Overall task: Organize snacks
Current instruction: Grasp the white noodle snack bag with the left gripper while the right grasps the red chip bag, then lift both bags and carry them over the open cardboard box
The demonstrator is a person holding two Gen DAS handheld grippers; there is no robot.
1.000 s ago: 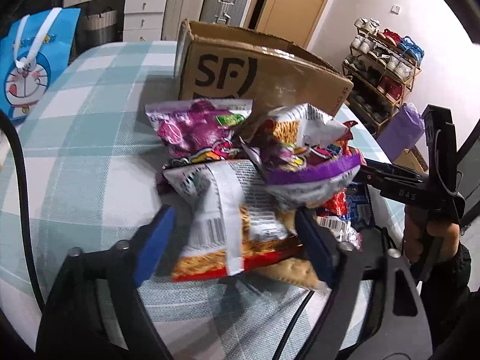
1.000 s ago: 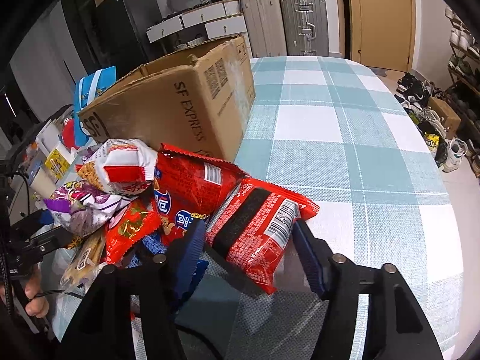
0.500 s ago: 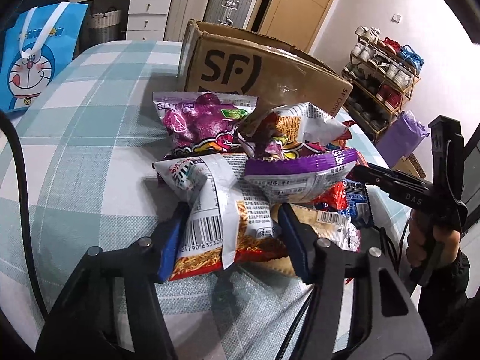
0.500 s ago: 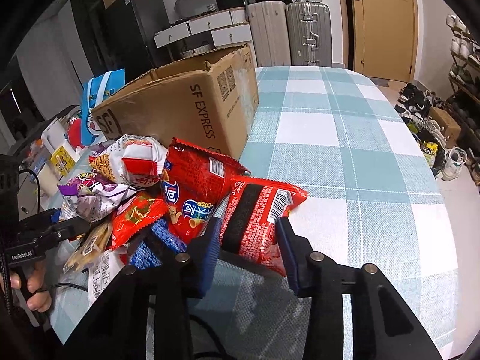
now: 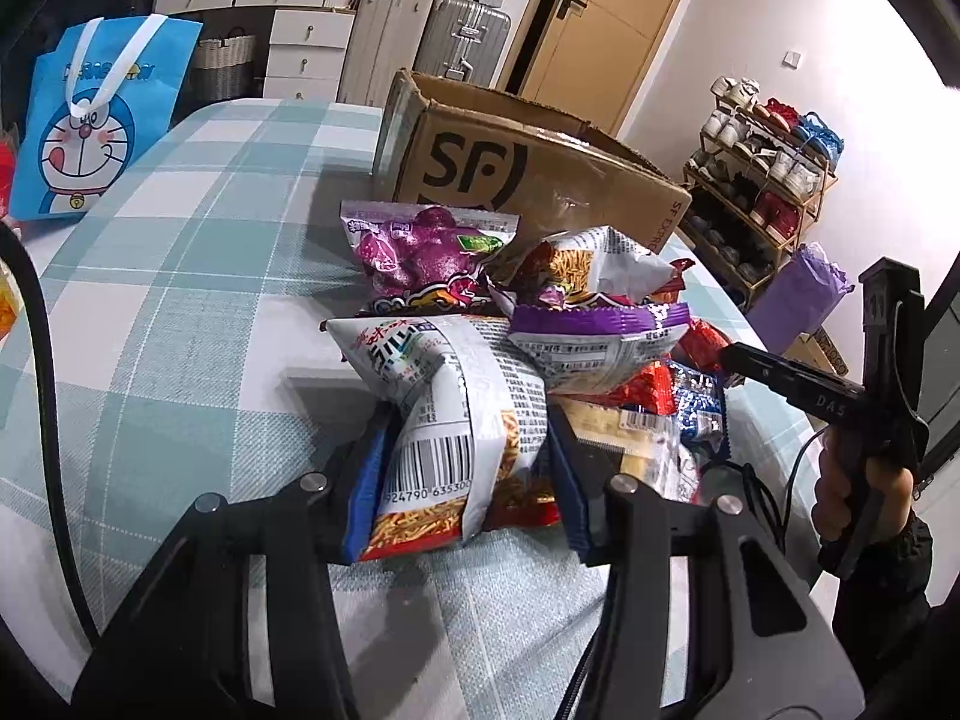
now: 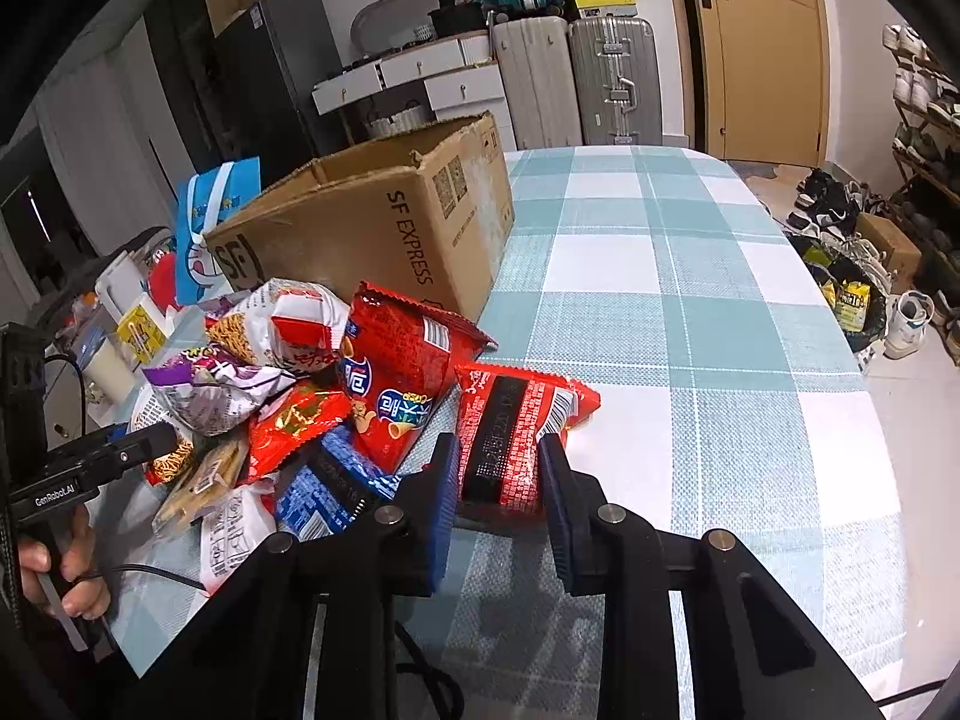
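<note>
While both my hands are down at the snack pile, each claw has a bag of its own. My left claw point(image 5: 465, 468) is squeezed onto the white noodle bag point(image 5: 456, 420), which sits at the near edge of the pile and runs long-ways away from me, toward the box. My right claw point(image 6: 498, 480) is pinched narrow around the red bag point(image 6: 516, 438) at the right end of the pile; that bag also points away from me, with its far end toward the cardboard box point(image 6: 384, 228). I think both pads are touching their bags, so both look held. The box stands just behind the pile with its top open. From my right side it is ahead and to the left. From my left side it is ahead and a little right. I think the left hand has the shorter trip to it, because the pile lies right under that end of the box. So my guess is the next move is up and forward, over the rim, and both bags must go high enough to clear it. The other snacks point(image 6: 282, 396) lie heaped on each other between my two claws. They sit on a table point(image 6: 690, 312) with a green and white checked cloth. Behind it I see suitcases point(image 6: 612, 84), drawers, a door, a shoe rack point(image 5: 762, 174), and a blue cartoon bag point(image 5: 96, 120).
</note>
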